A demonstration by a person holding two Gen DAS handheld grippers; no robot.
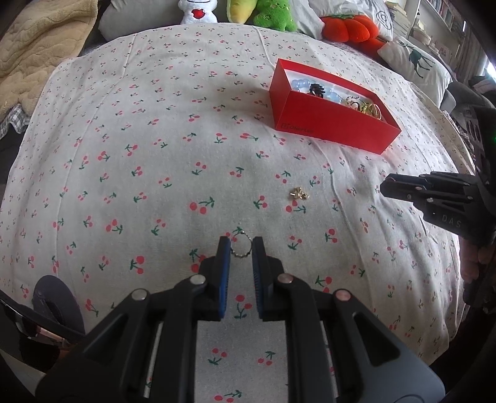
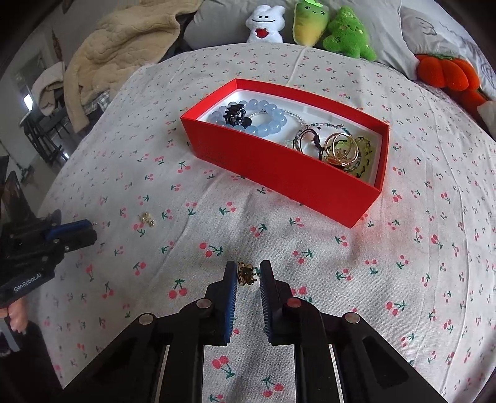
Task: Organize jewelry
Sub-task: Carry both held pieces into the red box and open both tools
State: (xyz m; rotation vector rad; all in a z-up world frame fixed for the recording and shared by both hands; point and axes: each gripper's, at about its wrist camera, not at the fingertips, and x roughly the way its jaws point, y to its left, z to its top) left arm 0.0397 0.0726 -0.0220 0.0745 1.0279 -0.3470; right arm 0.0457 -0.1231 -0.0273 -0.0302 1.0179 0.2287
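An open red box (image 1: 328,122) (image 2: 279,173) sits on the cherry-print cloth and holds blue bead bracelets (image 2: 248,116), a black clip and gold rings (image 2: 342,148). My left gripper (image 1: 241,246) has a small silver beaded ring (image 1: 241,245) between its fingertips, jaws close on both sides of it. My right gripper (image 2: 247,274) has a gold ring (image 2: 246,274) between its fingertips the same way. A small gold earring piece (image 1: 299,193) (image 2: 147,218) lies loose on the cloth between the two grippers.
Plush toys (image 2: 310,24) and pillows line the far edge of the table. A beige blanket (image 2: 124,46) lies at the far left. The right gripper shows in the left wrist view (image 1: 434,198); the left gripper shows in the right wrist view (image 2: 46,238).
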